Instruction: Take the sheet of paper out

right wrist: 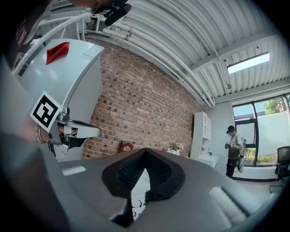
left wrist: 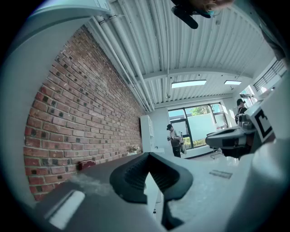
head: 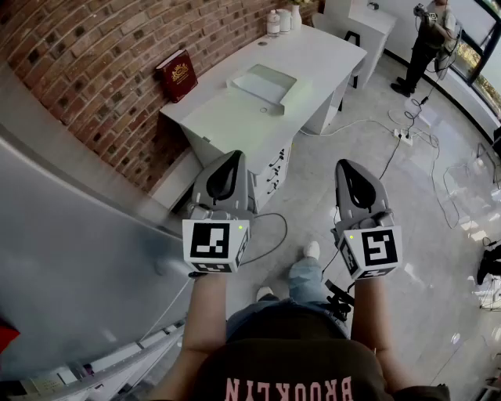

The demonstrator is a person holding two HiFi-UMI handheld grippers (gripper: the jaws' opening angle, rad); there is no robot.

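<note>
A pale, flat, see-through sleeve with a sheet in it (head: 264, 83) lies on the white desk (head: 235, 121), well ahead of both grippers. My left gripper (head: 232, 155) is held level in front of the desk's near end, its jaws closed tip to tip with nothing between them (left wrist: 148, 155). My right gripper (head: 345, 163) hovers beside it over the floor, also level, shut and empty (right wrist: 144, 150). Neither touches the desk or the sleeve. In both gripper views the sleeve is hidden behind the jaws.
A red book (head: 177, 74) leans on the brick wall (head: 86, 55). Bottles (head: 282, 19) stand at the desk's far end, and drawers (head: 275, 168) sit below its near end. A large grey cabinet (head: 63, 258) fills the left. Cables (head: 407, 137) cross the floor; a person (head: 430, 39) stands far right.
</note>
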